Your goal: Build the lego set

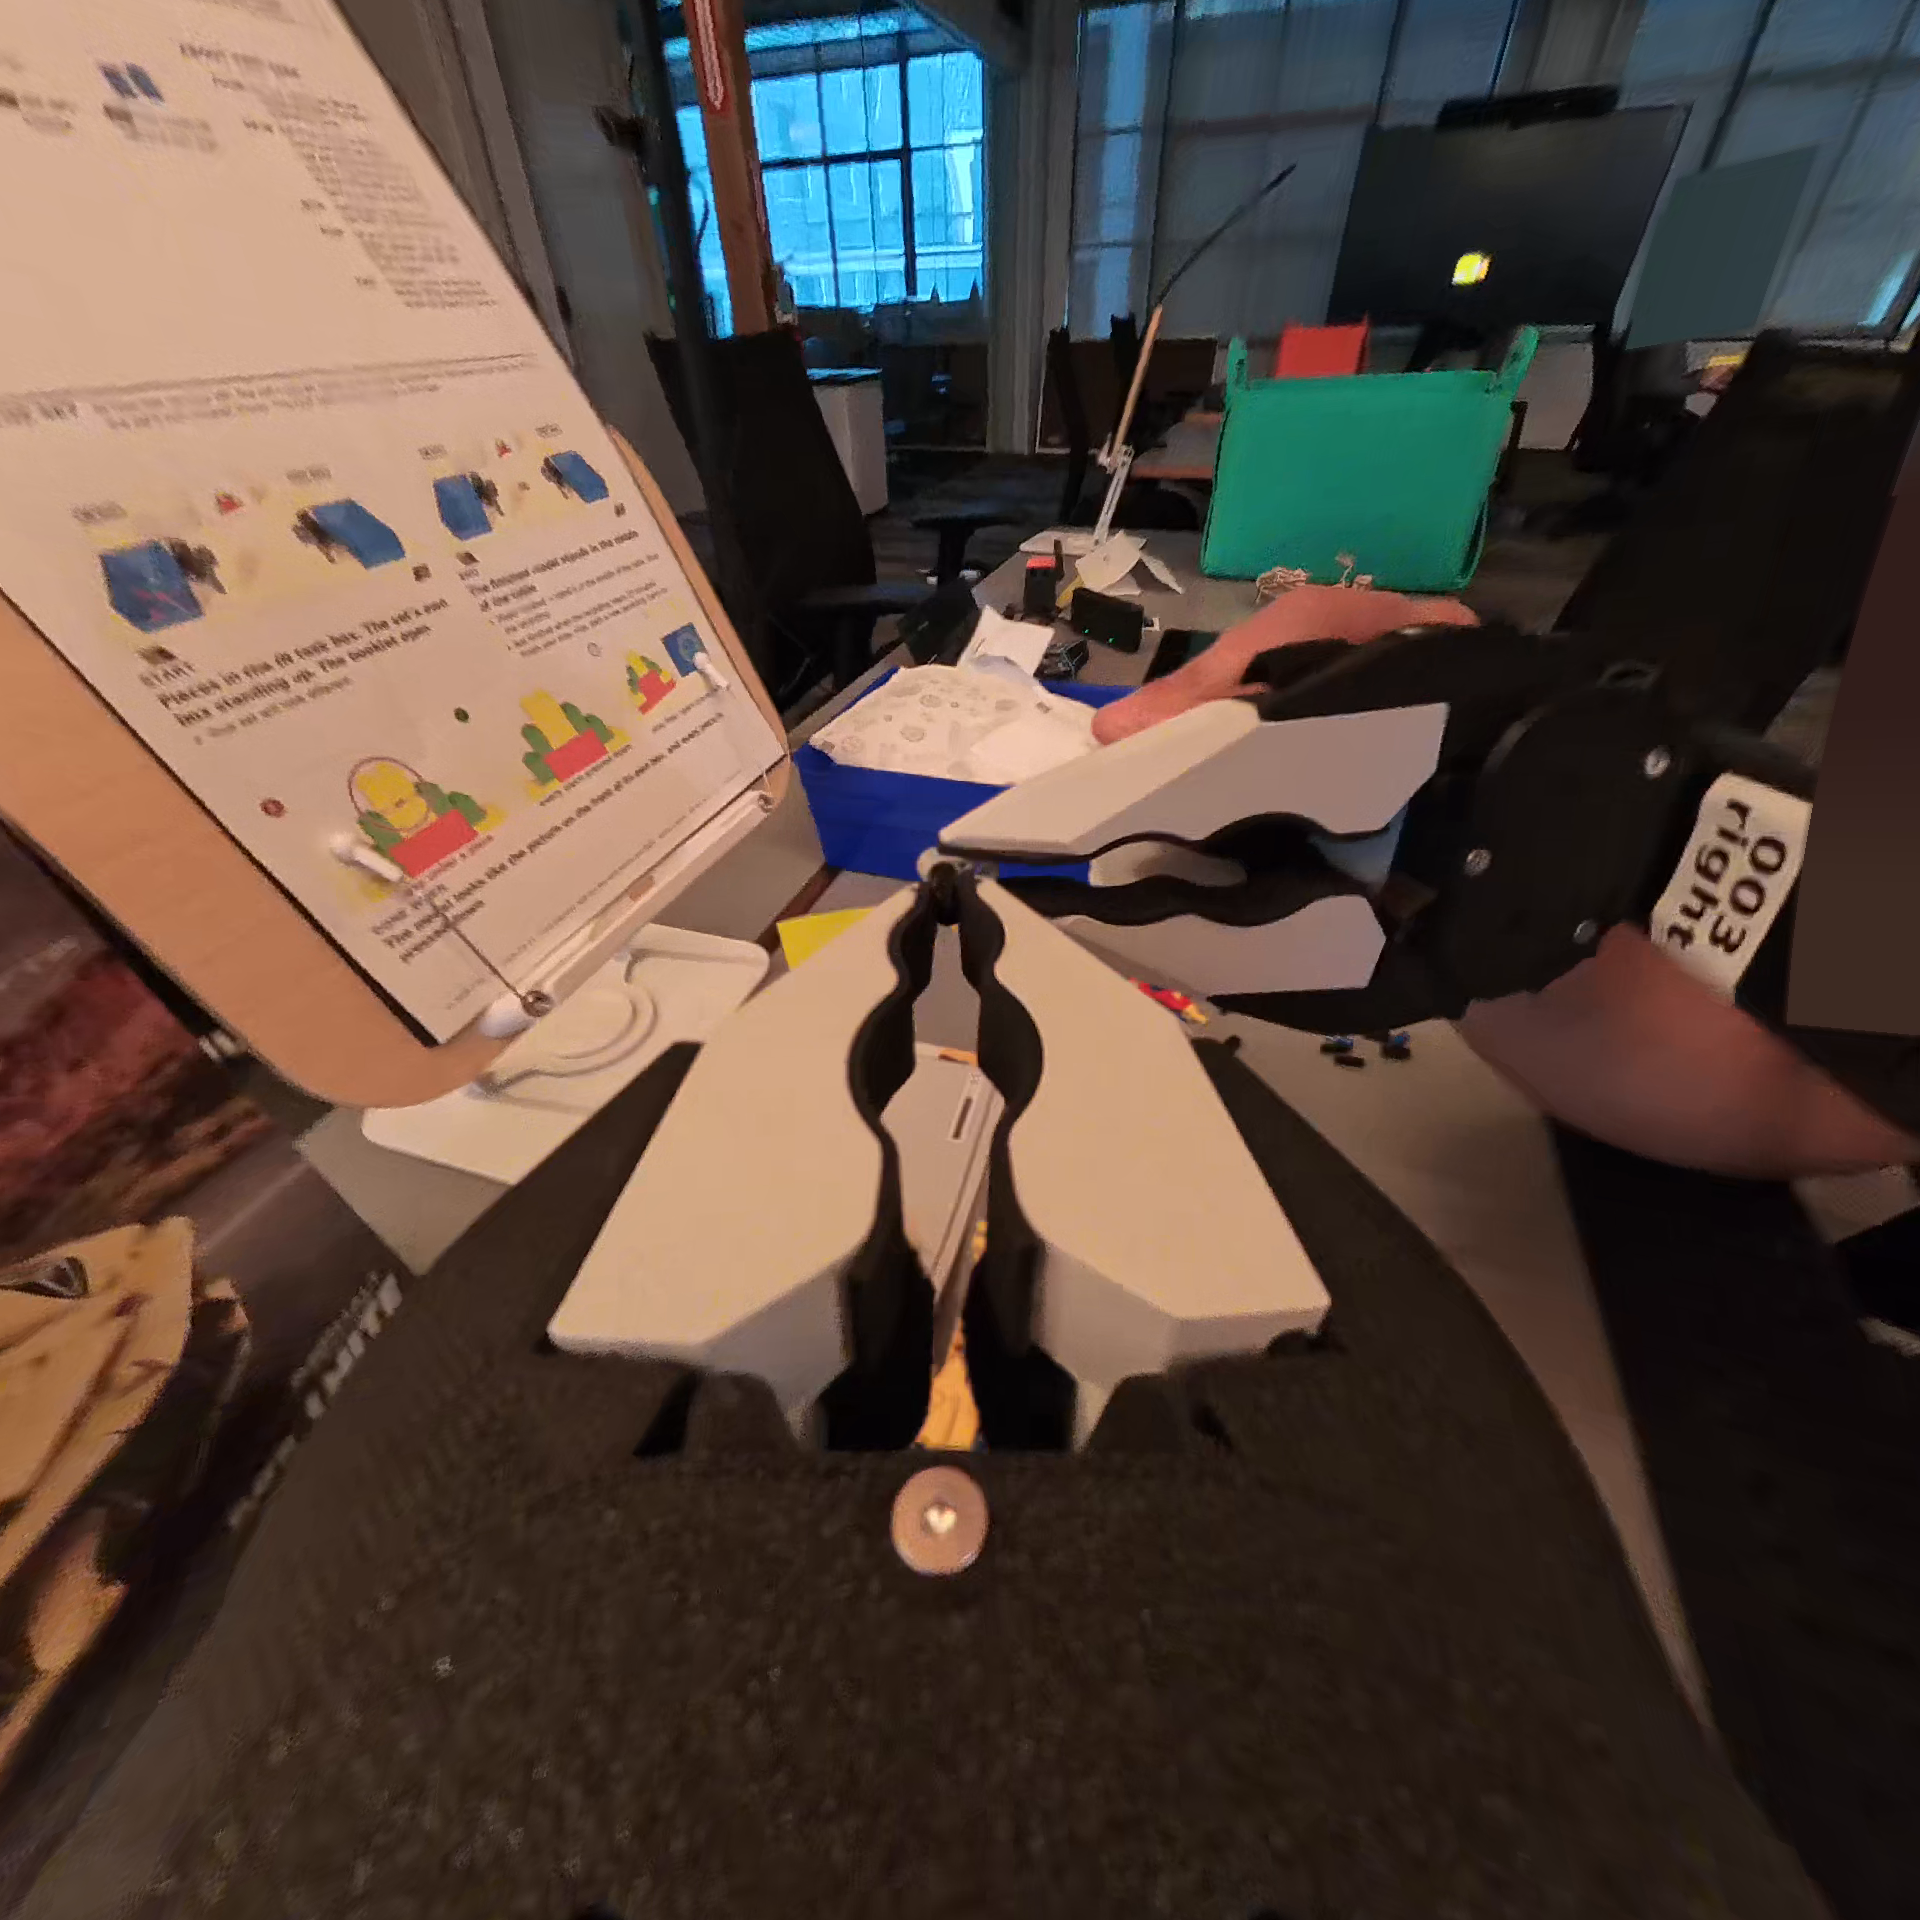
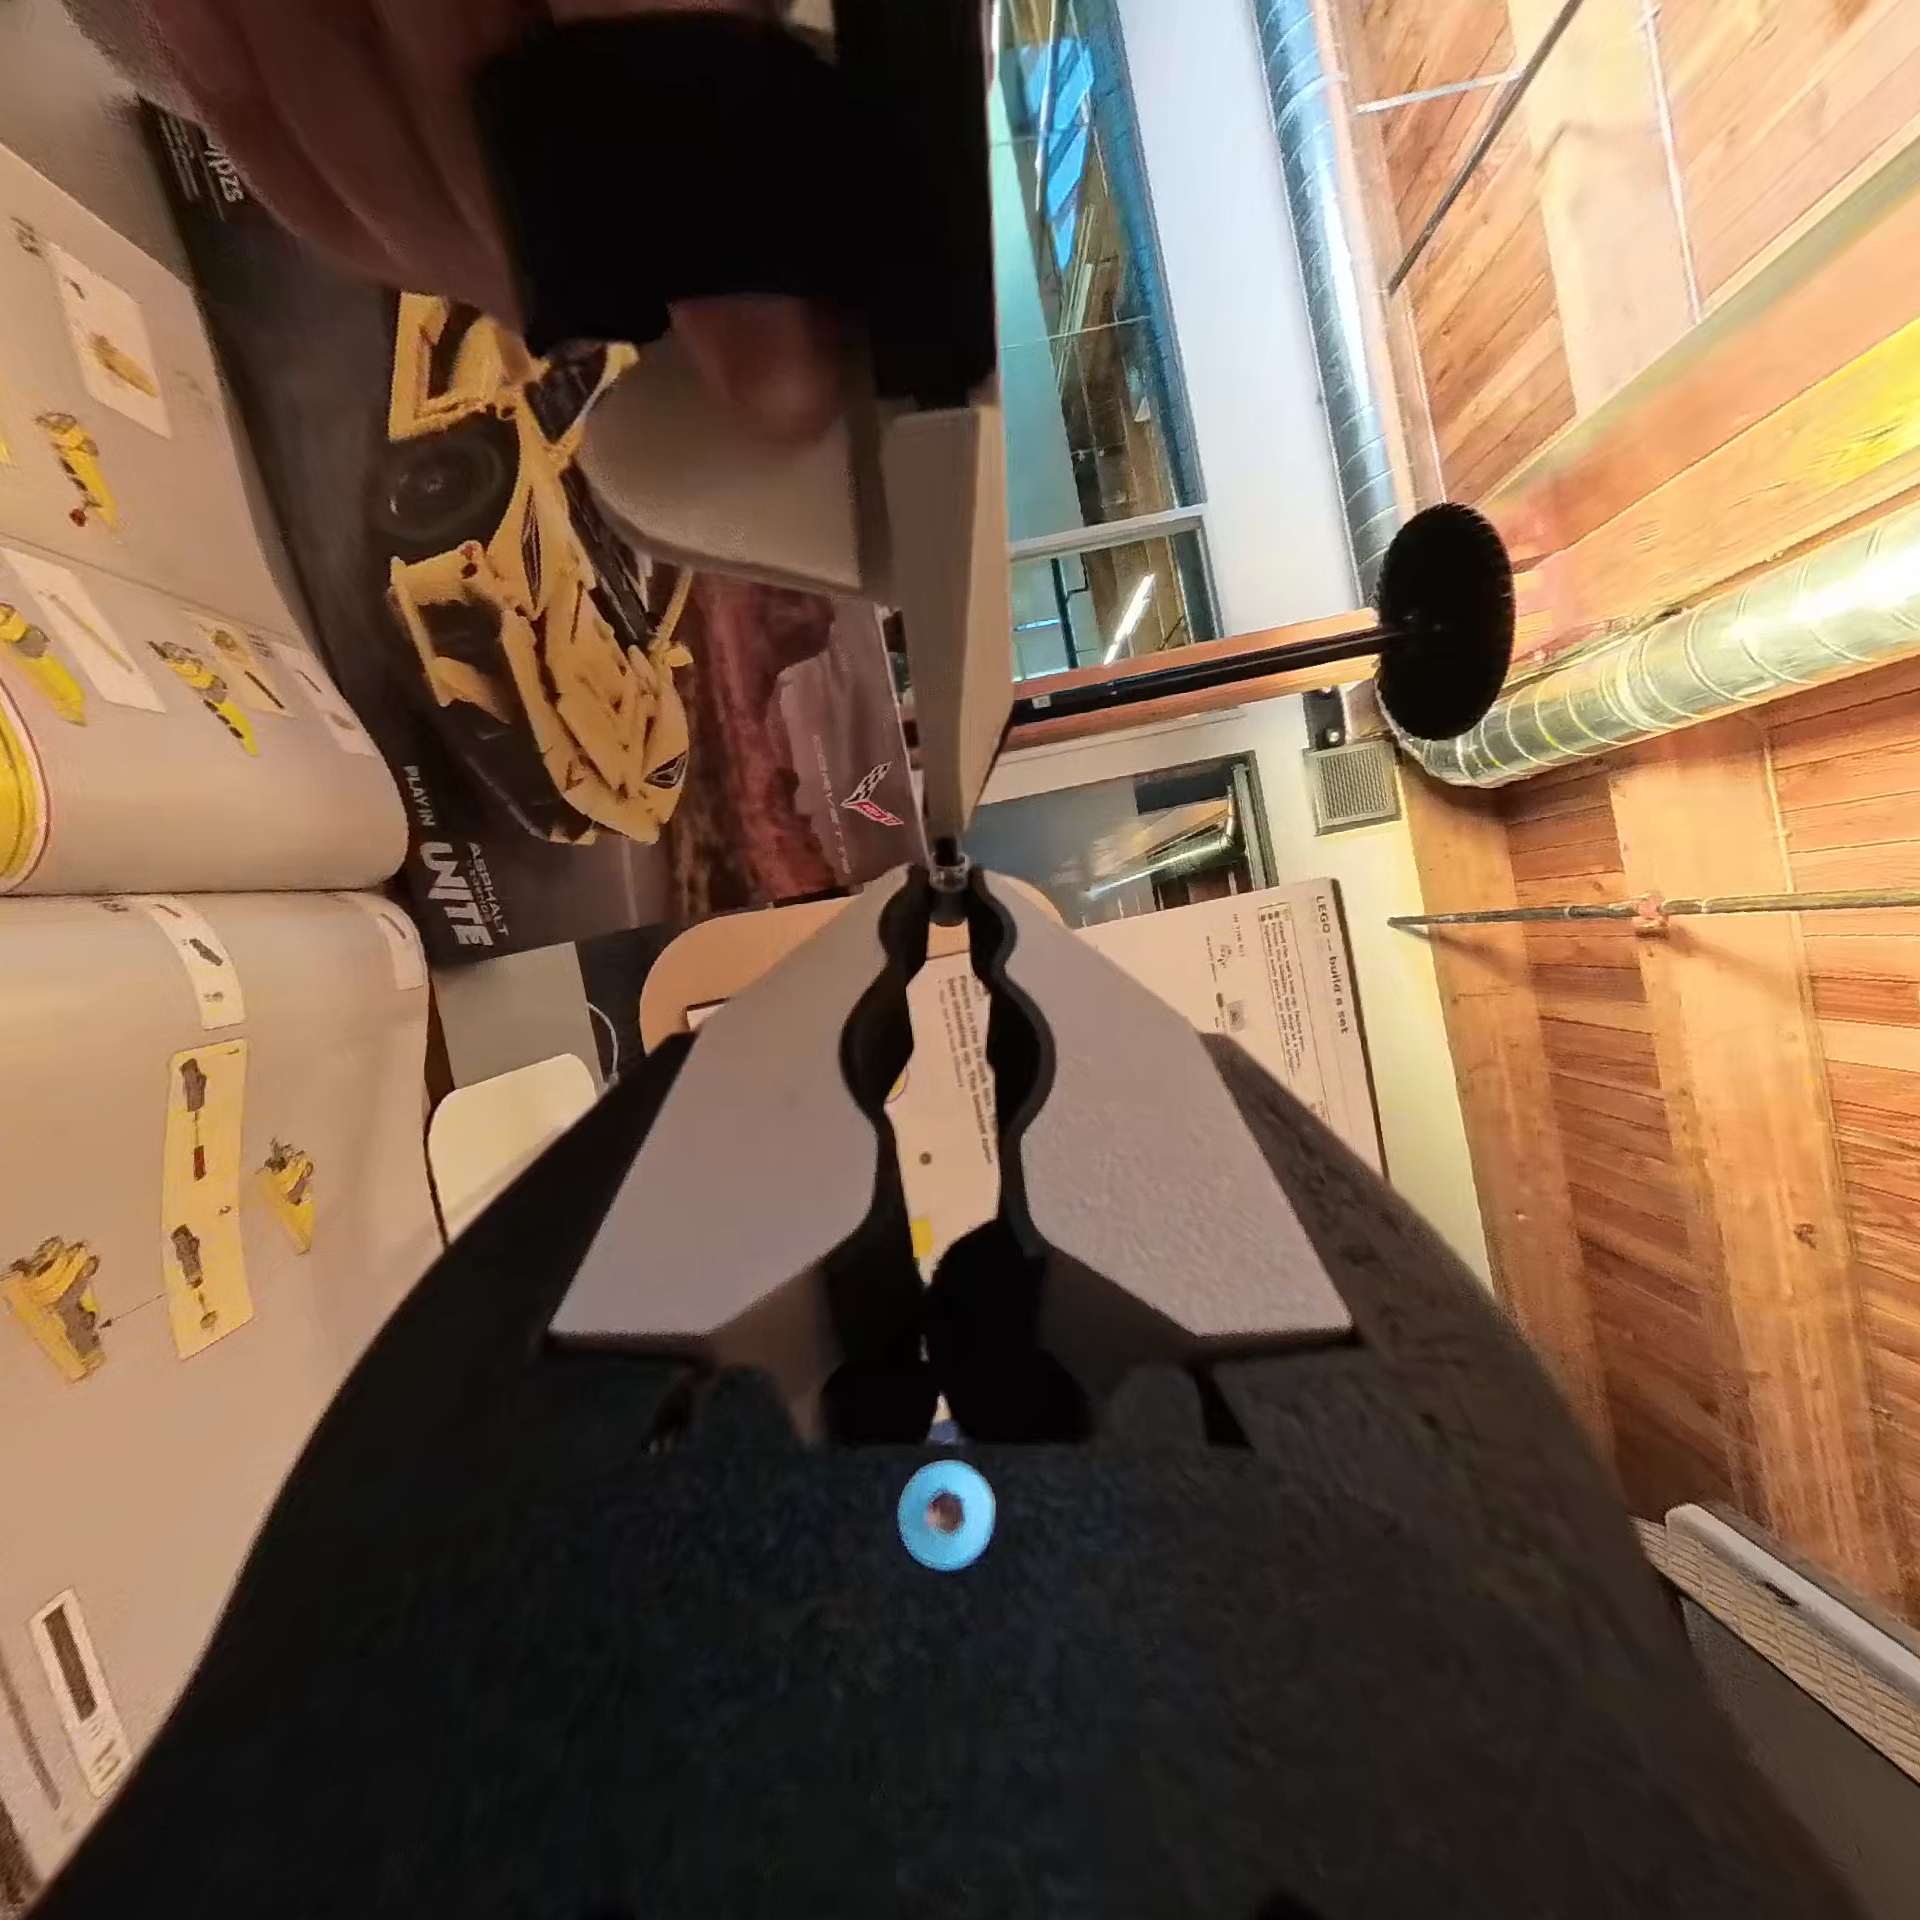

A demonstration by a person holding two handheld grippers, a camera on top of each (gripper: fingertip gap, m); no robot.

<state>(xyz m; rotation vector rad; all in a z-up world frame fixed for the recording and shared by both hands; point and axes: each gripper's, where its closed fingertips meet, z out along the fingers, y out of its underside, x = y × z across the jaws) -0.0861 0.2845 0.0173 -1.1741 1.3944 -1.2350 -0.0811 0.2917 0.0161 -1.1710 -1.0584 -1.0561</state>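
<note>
My left gripper (image 1: 942, 891) sits at the centre of the left wrist view, its jaws nearly closed on a small black lego pin (image 1: 943, 902) at the tips. My right gripper (image 1: 940, 857) comes in from the right, held by a hand, and its tips meet the same spot. In the right wrist view my right gripper (image 2: 948, 883) is shut on a small dark piece (image 2: 948, 864), and the left gripper's tip (image 2: 951, 821) comes down from above to touch it. Whether this is one piece or two pressed together I cannot tell. Both are held above the table.
An instruction sheet on a cardboard backing (image 1: 364, 623) leans on a white stand at the left. A blue bin (image 1: 894, 821) with plastic bags stands behind the grippers. Loose small pieces (image 1: 1351, 1051) lie on the grey table (image 1: 1403, 1143). The set box (image 2: 540, 623) and open booklet (image 2: 156, 727) lie nearby. My two grippers' fingertips are within a few centimetres of each other.
</note>
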